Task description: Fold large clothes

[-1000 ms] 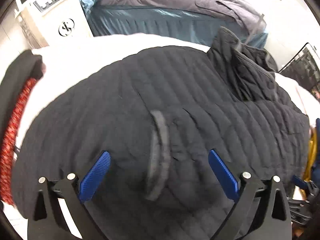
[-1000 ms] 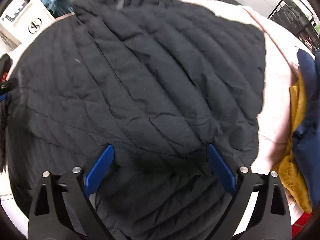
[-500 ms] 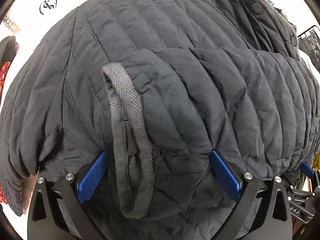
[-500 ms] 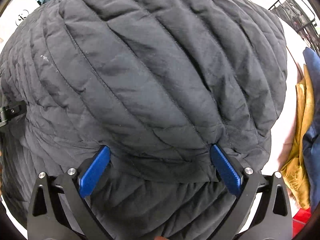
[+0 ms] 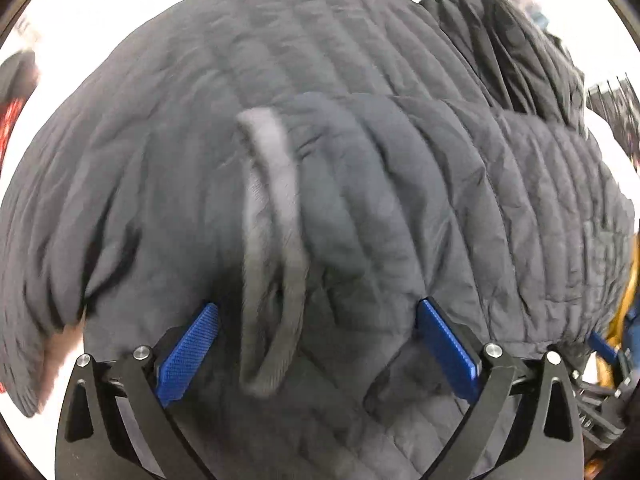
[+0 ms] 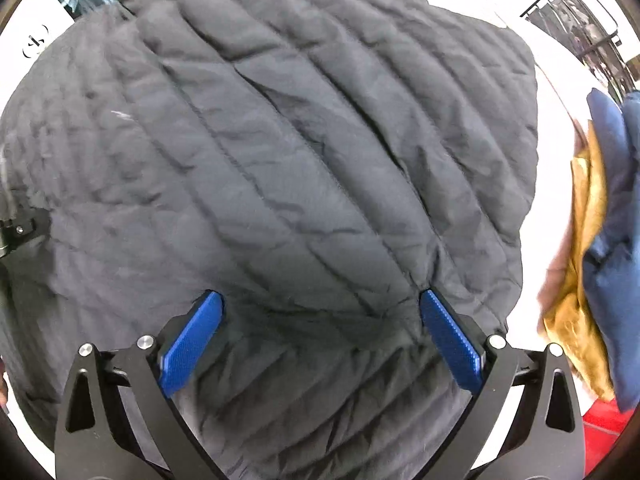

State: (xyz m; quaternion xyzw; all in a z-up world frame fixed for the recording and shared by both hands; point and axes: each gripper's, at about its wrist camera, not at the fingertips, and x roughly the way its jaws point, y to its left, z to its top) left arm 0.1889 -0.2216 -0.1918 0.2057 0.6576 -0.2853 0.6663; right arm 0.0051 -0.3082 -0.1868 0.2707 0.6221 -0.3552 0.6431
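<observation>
Two tools spread wide, left tool (image 5: 316, 344) and right tool (image 6: 320, 340), black quilted jacket (image 6: 304, 152) bunched between and beyond their fingers, ungripped

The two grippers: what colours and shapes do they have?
The left gripper and the right gripper look alike: black angular frames with triangular cut-outs and silver screws, and flat blue pads with a fine grid texture. No cables or markings are visible.

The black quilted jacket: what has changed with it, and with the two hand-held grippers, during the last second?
Both hand-held grippers came in close over the black quilted jacket, which went from lying spread on the white surface to filling both views. The grey hanging loop swung to between the left hand-held gripper fingers. Nothing was gripped: left and right hand-held gripper stayed open. The mustard and blue clothes stayed at the right.
</observation>
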